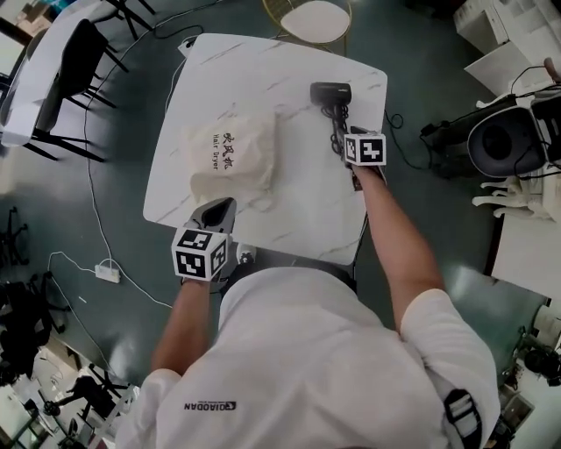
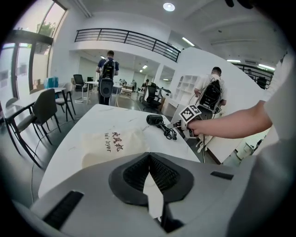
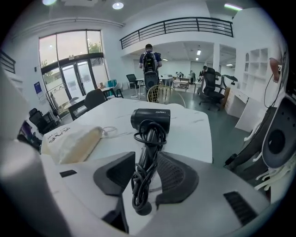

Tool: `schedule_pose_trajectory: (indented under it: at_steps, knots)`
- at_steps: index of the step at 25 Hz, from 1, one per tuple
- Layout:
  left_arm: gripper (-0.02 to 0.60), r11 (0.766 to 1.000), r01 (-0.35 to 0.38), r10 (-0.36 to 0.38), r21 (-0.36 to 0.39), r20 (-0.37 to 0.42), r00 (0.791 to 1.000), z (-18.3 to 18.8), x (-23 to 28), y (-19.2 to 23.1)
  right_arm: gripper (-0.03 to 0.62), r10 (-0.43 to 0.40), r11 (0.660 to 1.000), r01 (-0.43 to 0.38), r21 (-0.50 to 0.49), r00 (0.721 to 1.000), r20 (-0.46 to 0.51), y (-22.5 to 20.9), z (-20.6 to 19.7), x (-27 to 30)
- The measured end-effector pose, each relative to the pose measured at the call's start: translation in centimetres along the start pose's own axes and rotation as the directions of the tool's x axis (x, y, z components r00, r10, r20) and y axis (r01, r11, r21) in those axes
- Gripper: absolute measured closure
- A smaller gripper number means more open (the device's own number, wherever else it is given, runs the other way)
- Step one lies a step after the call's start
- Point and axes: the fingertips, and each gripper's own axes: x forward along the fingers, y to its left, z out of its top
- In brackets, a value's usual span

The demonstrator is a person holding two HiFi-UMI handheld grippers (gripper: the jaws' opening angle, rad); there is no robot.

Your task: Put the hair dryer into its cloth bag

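A black hair dryer (image 1: pixel 331 95) lies on the white marble table (image 1: pixel 289 206) at the far right, its cord wound round the handle. A cream cloth bag (image 1: pixel 232 158) with black print lies flat at the table's middle left. My right gripper (image 1: pixel 342 140) reaches over the dryer's handle. In the right gripper view the jaws (image 3: pixel 145 157) stand open on either side of the handle and cord, with the dryer (image 3: pixel 150 119) pointing away. My left gripper (image 1: pixel 223 207) is shut and empty at the near table edge, just short of the bag (image 2: pixel 113 141).
A round gold-framed chair (image 1: pixel 316 22) stands at the table's far side. A black chair (image 1: pixel 74 70) and another table are at the left. White shelving and a grey machine (image 1: pixel 504 140) stand at the right. Cables and a power strip (image 1: pixel 107 273) lie on the floor.
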Motion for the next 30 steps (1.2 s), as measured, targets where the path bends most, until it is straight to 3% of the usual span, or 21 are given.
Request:
schedule_pose_trajectory:
  at_steps: [3,8,12,22,30]
  knots:
    - [0.553,0.999,-0.028,0.028,-0.018,0.002,1.0,-0.3,-0.8,0.8,0.421,0.009,0.999,-0.008,0.048,1.0,-0.015,-0.3,0.5,1.8]
    - [0.553,0.996,-0.072,0.072,-0.054,-0.005,0.997,-1.3,-1.9,2.4,0.413,-0.019,1.0,0.02,0.014,0.998,-0.063,-0.5,0.4,4.0]
    - [0.552,0.994,-0.086,0.085,-0.075,-0.009,0.996,-1.8,-2.5,2.8,0.383,-0.021,0.999,0.025,0.041,0.995,-0.098,-0.6,-0.3,5.3]
    - [0.553,0.989,-0.119,0.118,-0.085,-0.016,0.993,-2.3,-3.6,2.4,0.349,-0.015,0.988,0.028,0.154,0.996,-0.084,-1.0,-1.1,6.9]
    - [0.553,0.986,-0.137,0.136,-0.096,-0.014,0.991,-2.7,-4.2,2.0,0.359,-0.083,0.988,0.093,0.124,0.993,-0.087,-1.1,-1.1,7.2]
